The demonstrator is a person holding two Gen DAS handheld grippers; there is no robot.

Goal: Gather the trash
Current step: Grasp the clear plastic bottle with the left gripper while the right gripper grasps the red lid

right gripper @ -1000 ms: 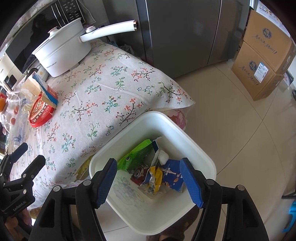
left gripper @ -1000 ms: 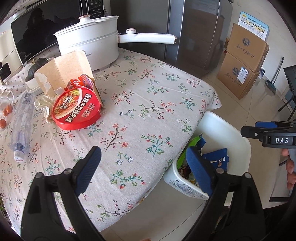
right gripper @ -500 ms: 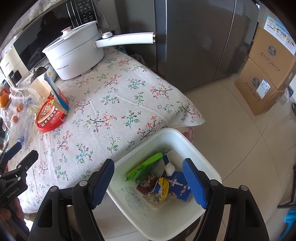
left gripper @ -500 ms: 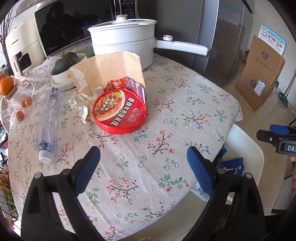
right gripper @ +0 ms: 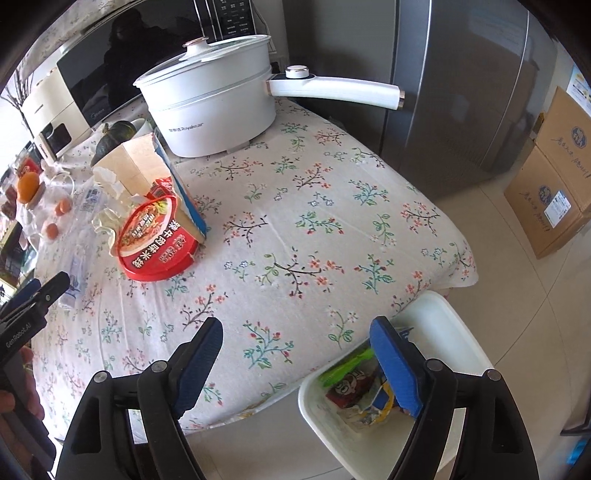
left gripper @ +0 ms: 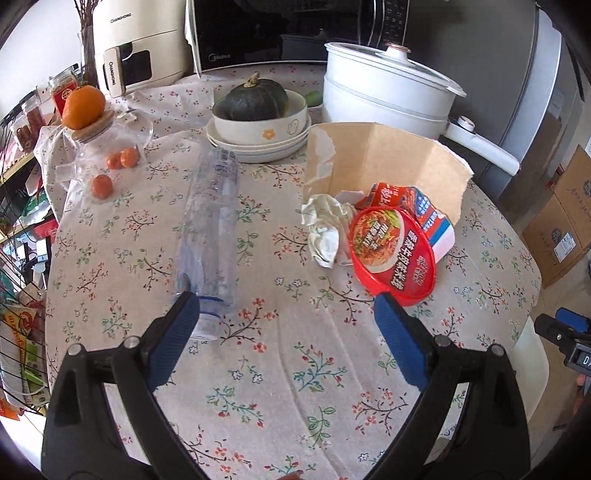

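Observation:
On the floral tablecloth lie a clear plastic bottle [left gripper: 208,229], a crumpled white paper [left gripper: 325,225], a red noodle bowl [left gripper: 393,254] on its side and a torn cardboard piece [left gripper: 384,166] behind it. My left gripper [left gripper: 286,332] is open and empty, above the cloth between the bottle and the bowl. My right gripper [right gripper: 295,354] is open and empty over the table's front edge. The white trash bin [right gripper: 454,332] with wrappers stands on the floor below it. The red bowl [right gripper: 155,240] also shows in the right wrist view.
A white electric pot [left gripper: 388,92] with a long handle, a bowl with a dark squash [left gripper: 255,103], a glass jar with oranges [left gripper: 96,133], a microwave [left gripper: 280,29] and an air fryer stand at the back. A fridge [right gripper: 461,74] and cardboard boxes [right gripper: 554,177] stand to the right.
My left gripper swung left from the bin side over the table towards the bottle and bowl. My right gripper rose away from the bin to the table edge. Both stayed open.

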